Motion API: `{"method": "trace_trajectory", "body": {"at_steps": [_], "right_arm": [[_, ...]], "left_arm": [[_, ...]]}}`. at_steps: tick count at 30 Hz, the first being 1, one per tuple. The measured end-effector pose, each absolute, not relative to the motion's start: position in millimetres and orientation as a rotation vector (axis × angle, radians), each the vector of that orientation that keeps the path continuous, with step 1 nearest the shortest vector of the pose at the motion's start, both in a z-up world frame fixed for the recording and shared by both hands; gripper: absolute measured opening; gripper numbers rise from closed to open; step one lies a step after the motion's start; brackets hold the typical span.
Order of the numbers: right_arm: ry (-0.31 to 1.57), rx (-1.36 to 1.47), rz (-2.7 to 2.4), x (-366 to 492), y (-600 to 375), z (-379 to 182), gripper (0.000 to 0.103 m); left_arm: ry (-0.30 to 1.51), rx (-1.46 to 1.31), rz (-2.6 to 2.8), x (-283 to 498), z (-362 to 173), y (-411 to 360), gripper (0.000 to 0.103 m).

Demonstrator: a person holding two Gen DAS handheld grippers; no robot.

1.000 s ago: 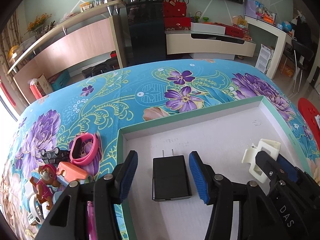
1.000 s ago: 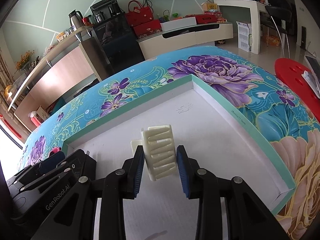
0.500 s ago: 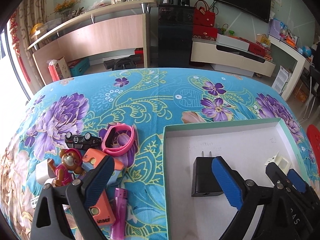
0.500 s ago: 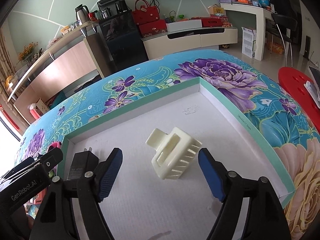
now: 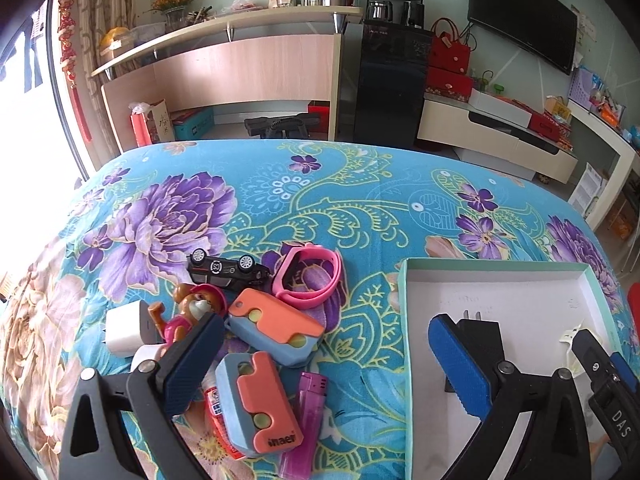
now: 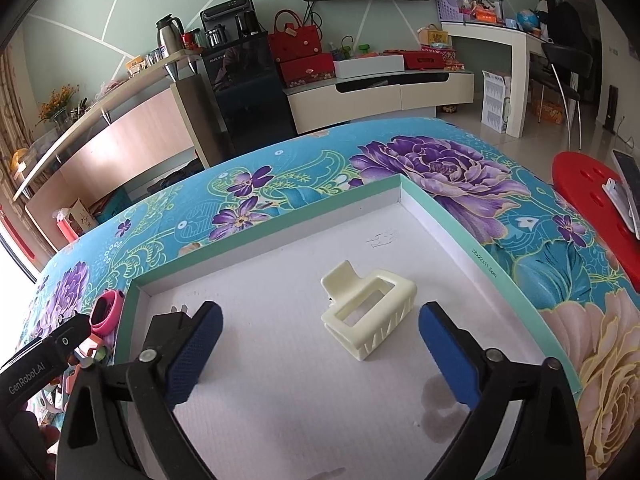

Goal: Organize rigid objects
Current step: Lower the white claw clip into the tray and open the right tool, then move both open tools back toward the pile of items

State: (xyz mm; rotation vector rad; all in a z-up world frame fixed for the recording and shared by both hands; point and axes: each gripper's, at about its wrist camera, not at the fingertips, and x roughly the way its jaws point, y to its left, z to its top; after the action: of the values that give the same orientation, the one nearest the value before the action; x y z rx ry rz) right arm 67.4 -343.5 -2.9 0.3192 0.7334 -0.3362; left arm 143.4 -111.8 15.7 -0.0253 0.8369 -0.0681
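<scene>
A green-rimmed white box [image 5: 496, 266] [image 6: 440, 220] lies on the floral cloth. In it lie a black plug adapter [image 5: 480, 336] [image 6: 168, 326] and a cream hair claw clip [image 6: 370, 312]. My left gripper [image 5: 326, 364] is open and empty, straddling the box's left rim above a pile of objects: orange-and-blue cases [image 5: 276, 330], a pink wristband [image 5: 310, 278], a black toy car [image 5: 226, 270], a puppy figure [image 5: 192, 312], a purple lighter [image 5: 306, 420]. My right gripper [image 6: 320, 354] is open and empty just behind the clip.
A white charger cube [image 5: 124, 330] lies at the pile's left. A red stool [image 6: 592, 208] stands right of the table. The left gripper's body [image 6: 44, 352] shows at the right wrist view's left edge. Cabinets and shelves stand behind.
The right gripper opened and let the clip fall on its side in the box. The left gripper left the adapter in the box and swung left over the pile.
</scene>
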Motion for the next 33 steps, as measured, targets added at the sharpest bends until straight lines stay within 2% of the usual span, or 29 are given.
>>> {"method": "trace_trajectory", "body": {"at_steps": [15,28,33], "right_arm": [[0.681,0.264,-0.273,72,-318,12,0.103],[0.712,0.272,-0.060,95,-251,19,0.103],[0.732,0.189,-0.022,103,-217,18,0.103]], "left_arm": [[0.774,-0.041,0.015,138,25,-73,0.103],[0.765,-0.117,0.023,139,29,-22,0.103],[0.753,-0.131,0.042,134,31,0,0.103]]}}
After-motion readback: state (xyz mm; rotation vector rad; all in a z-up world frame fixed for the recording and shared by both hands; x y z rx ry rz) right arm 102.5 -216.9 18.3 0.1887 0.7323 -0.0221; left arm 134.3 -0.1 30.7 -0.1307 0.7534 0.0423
